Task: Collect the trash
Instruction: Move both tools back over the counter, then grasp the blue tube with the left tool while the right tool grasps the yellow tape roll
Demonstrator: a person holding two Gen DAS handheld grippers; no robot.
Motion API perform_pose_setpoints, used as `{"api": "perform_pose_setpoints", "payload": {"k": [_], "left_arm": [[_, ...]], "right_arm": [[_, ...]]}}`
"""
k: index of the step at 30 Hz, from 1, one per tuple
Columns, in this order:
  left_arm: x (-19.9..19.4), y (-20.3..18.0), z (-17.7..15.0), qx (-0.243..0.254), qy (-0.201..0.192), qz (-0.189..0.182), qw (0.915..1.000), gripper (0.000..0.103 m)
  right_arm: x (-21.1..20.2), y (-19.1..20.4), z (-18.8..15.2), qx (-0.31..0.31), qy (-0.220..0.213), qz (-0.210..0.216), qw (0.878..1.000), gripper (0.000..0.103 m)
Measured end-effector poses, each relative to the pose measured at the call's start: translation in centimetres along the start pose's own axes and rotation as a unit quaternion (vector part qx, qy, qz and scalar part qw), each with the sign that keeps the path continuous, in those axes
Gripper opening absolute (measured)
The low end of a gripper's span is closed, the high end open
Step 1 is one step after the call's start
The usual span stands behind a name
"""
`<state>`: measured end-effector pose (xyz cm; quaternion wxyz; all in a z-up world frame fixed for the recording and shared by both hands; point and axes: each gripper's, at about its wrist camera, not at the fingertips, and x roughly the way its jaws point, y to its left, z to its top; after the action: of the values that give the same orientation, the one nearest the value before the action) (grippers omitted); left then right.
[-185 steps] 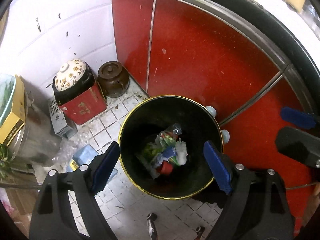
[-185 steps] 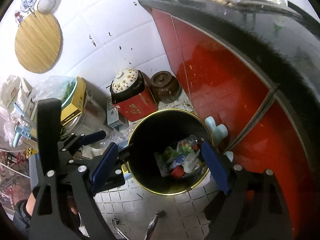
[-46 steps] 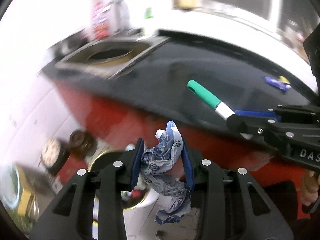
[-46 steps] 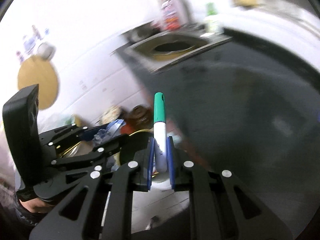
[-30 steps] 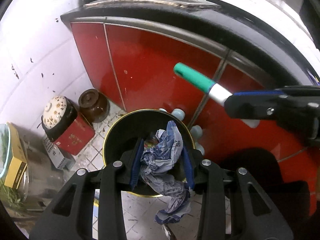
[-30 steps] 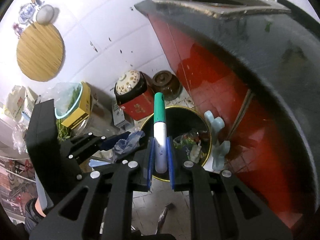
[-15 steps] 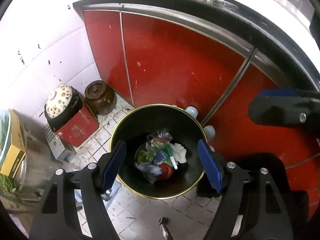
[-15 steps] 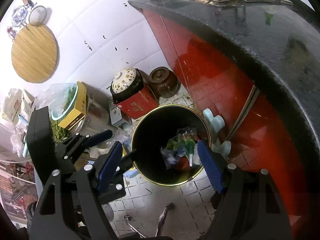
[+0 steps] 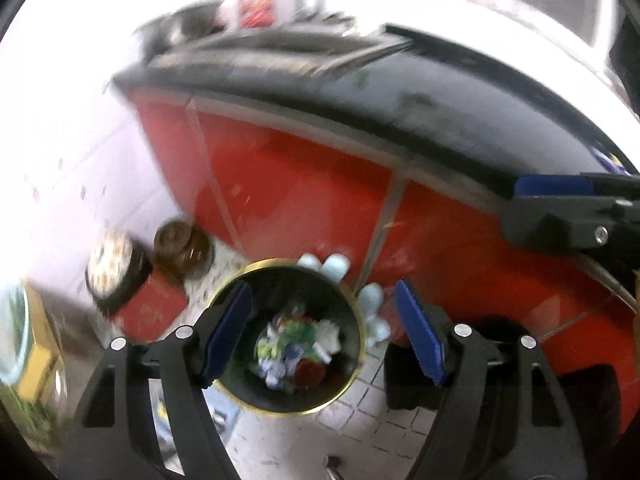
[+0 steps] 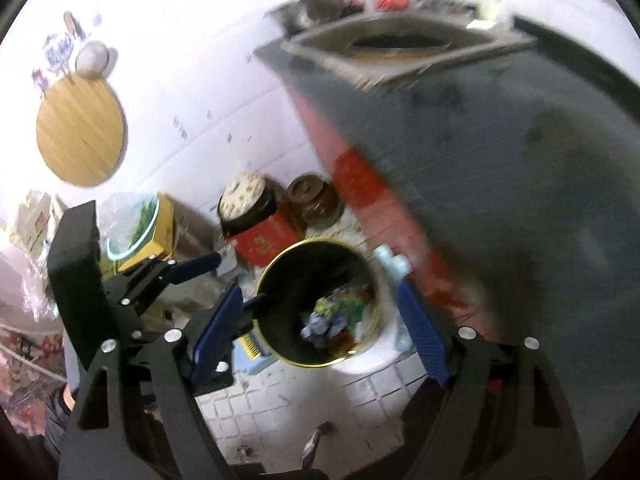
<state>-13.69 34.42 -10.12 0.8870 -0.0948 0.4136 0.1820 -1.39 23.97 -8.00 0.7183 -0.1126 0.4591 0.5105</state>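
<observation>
Left wrist view shows your left hand-held gripper (image 9: 320,330) spread wide with nothing between its blue pads; its jaws have just been opening. Straight below it on the tiled floor stands the black bin (image 9: 244,394) with the gold rim, and the trash (image 9: 298,346) lies heaped at the bottom of that bin: crumpled paper, bits of wrapper, something red. The picture is blurred, so you cannot pick out single pieces with certainty.

In the right wrist view your right hand-held gripper (image 10: 318,330) is spread too, empty, its jaws having just opened further. The bin (image 10: 280,280) sits below it, a little toward its left finger, and the trash (image 10: 336,320) lies against the bin's far side. The left hand-held gripper (image 10: 224,280) shows on the near left side of the bin, above the rim.

What lies in the bin looks light and soft: paper and film that crush under the pads and weigh next to nothing, so such pieces will likely drop cleanly but may cling or flutter. Take any further crumpled piece by its thickest fold, squarely between the pads; a thin loose edge may slip out. A stiff, smooth thing such as a pen is better pinched across its middle.

Behind the bin run the red cabinet doors (image 9: 304,200) under the dark worktop (image 9: 420,92); any remaining trash on it is not clear here.
</observation>
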Motion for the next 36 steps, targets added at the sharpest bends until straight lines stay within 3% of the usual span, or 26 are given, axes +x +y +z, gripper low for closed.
{"api": "perform_pose_setpoints", "payload": {"k": [4, 7, 10, 15, 19, 22, 26, 30, 36], "left_arm": [[-2.6, -6.0, 3.5, 0.072, -0.038, -0.042, 0.9958, 0.079], [-4.3, -12.2, 6.1, 0.137, -0.060, -0.090, 0.9847, 0.084], [-5.5, -19.4, 7.8, 0.209, -0.078, -0.136, 0.9653, 0.085], [-6.5, -31.7, 9.1, 0.318, -0.090, -0.215, 0.9191, 0.091], [-5.8, -39.3, 9.4, 0.372, -0.080, -0.281, 0.8811, 0.092], [-4.3, -43.2, 9.1, 0.403, -0.073, -0.291, 0.8647, 0.092], [-1.7, -46.8, 9.9, 0.428, -0.054, -0.279, 0.8580, 0.092], [1.1, -48.6, 11.3, 0.456, -0.049, -0.266, 0.8480, 0.092], [7.2, -51.0, 14.1, 0.504, -0.010, -0.253, 0.8256, 0.092]], "right_arm": [[-7.4, -4.5, -1.4, 0.022, -0.042, -0.048, 0.998, 0.080], [-13.5, -9.0, -3.3, 0.047, -0.070, -0.107, 0.991, 0.081], [-20.0, -14.0, -5.9, 0.090, -0.096, -0.156, 0.979, 0.083], [-29.8, -21.4, -11.6, 0.154, -0.128, -0.251, 0.947, 0.085], [-35.2, -26.2, -16.2, 0.201, -0.132, -0.295, 0.925, 0.085], [-37.2, -28.9, -18.8, 0.225, -0.127, -0.310, 0.915, 0.085], [-38.1, -31.0, -20.7, 0.238, -0.116, -0.318, 0.910, 0.085], [-37.4, -33.1, -21.1, 0.239, -0.099, -0.313, 0.914, 0.085], [-34.6, -37.1, -19.9, 0.226, -0.059, -0.293, 0.927, 0.085]]}}
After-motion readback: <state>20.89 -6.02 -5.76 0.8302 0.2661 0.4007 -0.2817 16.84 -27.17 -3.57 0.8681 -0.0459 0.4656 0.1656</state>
